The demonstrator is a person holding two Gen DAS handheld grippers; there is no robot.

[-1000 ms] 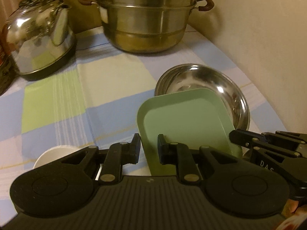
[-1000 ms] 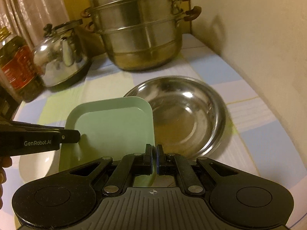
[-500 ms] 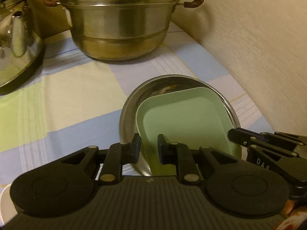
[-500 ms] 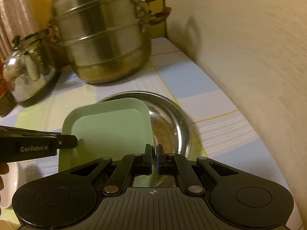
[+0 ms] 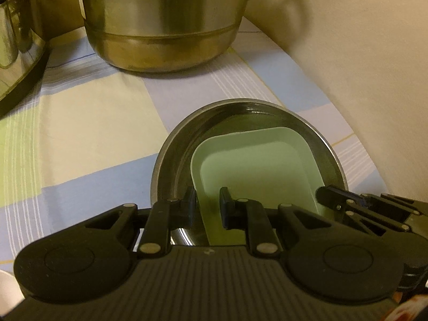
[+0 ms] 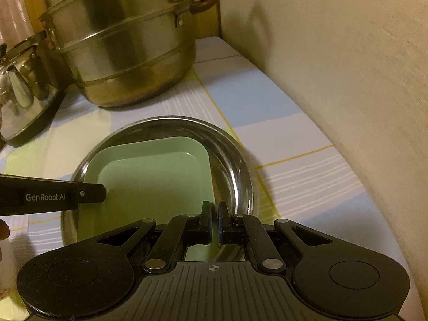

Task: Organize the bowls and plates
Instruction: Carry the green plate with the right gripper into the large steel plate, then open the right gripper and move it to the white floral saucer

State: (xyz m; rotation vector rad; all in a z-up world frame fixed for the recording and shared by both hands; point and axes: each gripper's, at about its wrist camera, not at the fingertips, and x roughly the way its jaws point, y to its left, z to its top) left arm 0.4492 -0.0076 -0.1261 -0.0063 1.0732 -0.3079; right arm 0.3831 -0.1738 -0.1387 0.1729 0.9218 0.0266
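Note:
A square pale green plate (image 5: 256, 165) lies inside a round steel bowl (image 5: 174, 155) on the checked tablecloth. It also shows in the right wrist view (image 6: 155, 179), within the bowl (image 6: 235, 165). My left gripper (image 5: 208, 206) is open, its fingers astride the plate's left rim without clamping it. My right gripper (image 6: 214, 222) is shut on the plate's right rim. The left gripper's finger (image 6: 88, 194) shows at the plate's left side in the right wrist view, and the right gripper's fingers (image 5: 337, 198) show at the plate's right edge in the left wrist view.
A large steel stacked steamer pot (image 6: 120, 45) stands behind the bowl. A steel kettle (image 6: 24, 93) stands at the far left. A cream wall (image 6: 334, 67) runs close along the right of the table. A white object (image 5: 5, 281) shows at the lower left corner.
Both grippers carried the green plate rightward and lowered it into the steel bowl. The right gripper stays shut on its rim; the left stays open.

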